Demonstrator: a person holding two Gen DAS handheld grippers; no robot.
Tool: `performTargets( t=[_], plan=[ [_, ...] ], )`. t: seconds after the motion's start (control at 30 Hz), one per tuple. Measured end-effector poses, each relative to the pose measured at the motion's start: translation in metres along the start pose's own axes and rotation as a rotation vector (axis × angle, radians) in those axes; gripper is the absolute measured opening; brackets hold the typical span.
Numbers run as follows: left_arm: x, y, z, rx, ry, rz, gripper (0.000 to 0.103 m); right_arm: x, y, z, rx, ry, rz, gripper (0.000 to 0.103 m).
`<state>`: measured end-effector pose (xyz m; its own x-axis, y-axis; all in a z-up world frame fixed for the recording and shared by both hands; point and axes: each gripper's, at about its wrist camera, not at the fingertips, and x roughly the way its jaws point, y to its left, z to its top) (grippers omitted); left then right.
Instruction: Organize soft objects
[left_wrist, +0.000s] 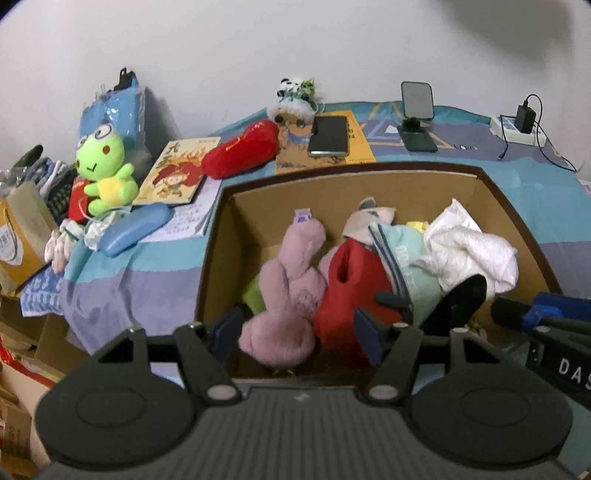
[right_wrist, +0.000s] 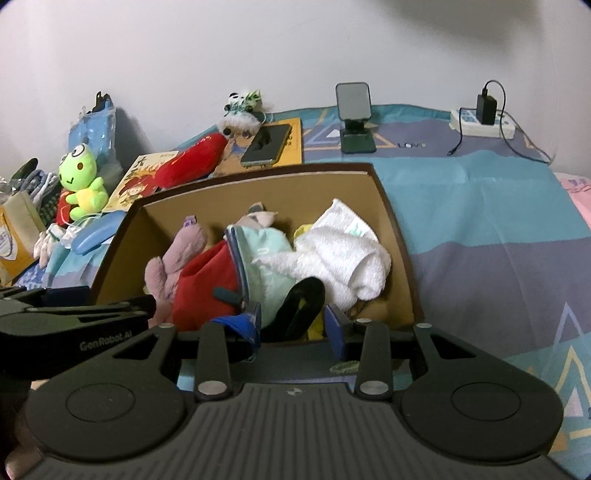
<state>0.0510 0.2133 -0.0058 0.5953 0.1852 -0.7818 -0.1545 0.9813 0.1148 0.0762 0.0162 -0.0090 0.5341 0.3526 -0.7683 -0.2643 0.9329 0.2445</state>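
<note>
Pink plush rabbit (left_wrist: 291, 291) | in cardboard box (left_wrist: 214, 236) | ears toward far wall

A brown cardboard box (left_wrist: 517, 236) holds a mauve plush rabbit (left_wrist: 288, 291), red cloth (left_wrist: 351, 291) and white towel (left_wrist: 469, 251).

A bedroom in a home: a bed (right_wrist: 480, 221) with a teal and purple patterned sheet stands against a plain white wall, with plush toys (left_wrist: 105, 173), picture books (left_wrist: 175, 173), a phone (left_wrist: 330, 136) and a charger on a power strip (right_wrist: 484, 122) lying on it.
</note>
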Motion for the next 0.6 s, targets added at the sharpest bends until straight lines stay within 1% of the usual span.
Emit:
performTargets(
  t=[0.13,0.27,0.53,0.6],
  plan=[
    [-0.0035,-0.0026,-0.0072,0.009,0.009,0.015,0.066,0.0029,0.0008,-0.0037,0.004,0.018,0.020,0.021],
    [0.0001,-0.0007,-0.0090,-0.023,0.036,0.032,0.066,0.0070,0.0004,-0.0043,-0.013,0.039,0.038,0.021],
    [0.0014,-0.0060,-0.0103,-0.075,0.059,0.058,0.066,0.0074,-0.0054,-0.0022,-0.055,0.067,0.058,0.021],
    [0.0050,-0.0086,-0.0103,-0.084,0.073,0.047,0.066,0.0068,-0.0090,-0.0016,-0.058,0.067,0.054,0.022]
  ],
)
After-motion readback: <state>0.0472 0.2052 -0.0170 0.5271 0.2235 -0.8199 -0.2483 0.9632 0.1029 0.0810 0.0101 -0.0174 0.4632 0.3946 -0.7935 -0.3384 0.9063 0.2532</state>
